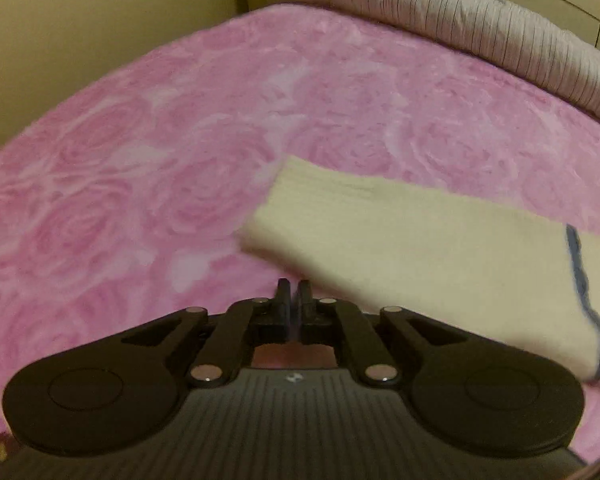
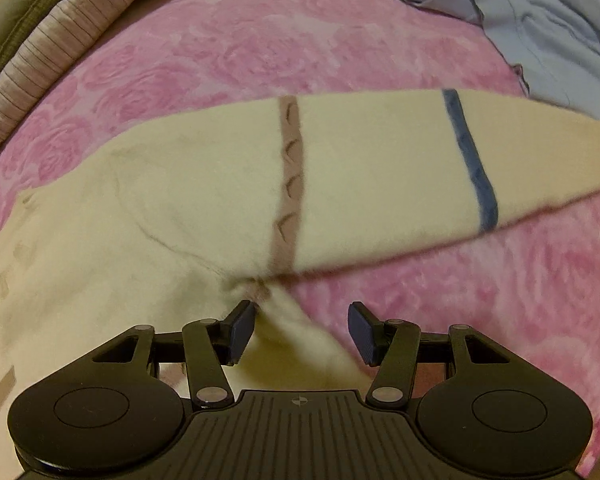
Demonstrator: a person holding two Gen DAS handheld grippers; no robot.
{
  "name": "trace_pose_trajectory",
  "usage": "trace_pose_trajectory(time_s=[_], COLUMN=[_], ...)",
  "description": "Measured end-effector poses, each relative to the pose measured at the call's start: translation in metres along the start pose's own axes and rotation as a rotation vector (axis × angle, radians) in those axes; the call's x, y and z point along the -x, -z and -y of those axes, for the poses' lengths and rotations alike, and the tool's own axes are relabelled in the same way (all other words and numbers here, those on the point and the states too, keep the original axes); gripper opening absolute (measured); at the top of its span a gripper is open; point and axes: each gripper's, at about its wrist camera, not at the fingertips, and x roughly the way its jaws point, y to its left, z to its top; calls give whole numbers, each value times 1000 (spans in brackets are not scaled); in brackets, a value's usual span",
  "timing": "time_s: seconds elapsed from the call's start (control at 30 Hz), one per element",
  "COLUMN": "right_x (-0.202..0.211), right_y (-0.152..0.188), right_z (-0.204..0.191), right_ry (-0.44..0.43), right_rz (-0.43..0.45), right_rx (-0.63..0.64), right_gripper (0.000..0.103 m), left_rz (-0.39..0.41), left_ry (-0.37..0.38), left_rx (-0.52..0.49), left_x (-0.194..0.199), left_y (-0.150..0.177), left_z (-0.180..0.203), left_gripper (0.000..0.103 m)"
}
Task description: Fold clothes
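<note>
— On the bed (image 2: 440, 280), over that pink rose blanket, lies the cream sweater (image 2: 180, 208). Its sleeve (image 2: 380, 168), the one with the brown and blue stripes, stretches out sideways, away from the body.

— So which step is this?

— I judge it an early fold: the sleeve is not yet brought in over the body. The right tool (image 2: 302, 330) hangs just over the armpit, where the cloth bunches up. Its pads (image 2: 242, 330) stand apart, a tongue of cream cloth runs between them, and neither pad presses on it. So it holds nothing.

— And the left one?

— The left tool (image 1: 294, 294) is shut tight, pads together. The cuff end of the sleeve lies just beside it, to its right. Whether a thread of cloth is pinched I cannot tell; the edge is blurred, and nothing shows between the pads.

— What comes next, do you think?

— Someone has to take that sleeve. I would say the left tool must open, come onto the cuff and close there, while the right pins the armpit so the body stays flat. Then the sleeve swings across.

— Anything else about?

— A blue shirt (image 2: 540, 32) waits crumpled at the far corner, and a striped pillow (image 1: 460, 20) lies along the far edge.
</note>
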Motion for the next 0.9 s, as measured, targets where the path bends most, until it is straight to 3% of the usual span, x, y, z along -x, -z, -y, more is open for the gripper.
trace_pose_trajectory(time_s=[0.07, 0.17, 0.2, 0.23, 0.3, 0.4, 0.53, 0.6, 0.67, 0.73, 0.9], right_x=[9, 27, 33, 39, 50, 58, 64, 67, 71, 73, 70], right_y=[4, 17, 23, 28, 44, 66, 90, 97, 99, 100, 102], right_z=[9, 33, 44, 54, 76, 99, 120, 126, 129, 131, 134], right_ry=[-2, 26, 26, 24, 24, 51, 86, 88, 89, 93, 73], right_rz=[12, 46, 53, 59, 61, 58, 39, 32, 35, 40, 36], right_rx=[11, 6, -11, -29, -69, -108, -165, -177, -169, -158, -161], right_gripper=[55, 55, 55, 55, 55, 55, 55, 55, 55, 55, 55], left_rz=[-37, -76, -88, -103, -115, -122, -123, -58, 17, 46, -60], left_ry=[19, 112, 164, 210, 267, 262, 241, 271, 299, 271, 151], left_rx=[129, 337, 384, 420, 493, 562, 529, 479, 398, 331, 242], left_x=[9, 27, 28, 26, 17, -13, -17, 8, 42, 63, 46], left_y=[-4, -9, -10, -13, -18, -26, -29, -30, -28, -16, 35], left_z=[-13, -34, -37, -38, -38, -34, -35, -36, -36, -39, -54], left_gripper=[4, 8, 20, 31, 33, 35, 12, 7, 7, 7, 12])
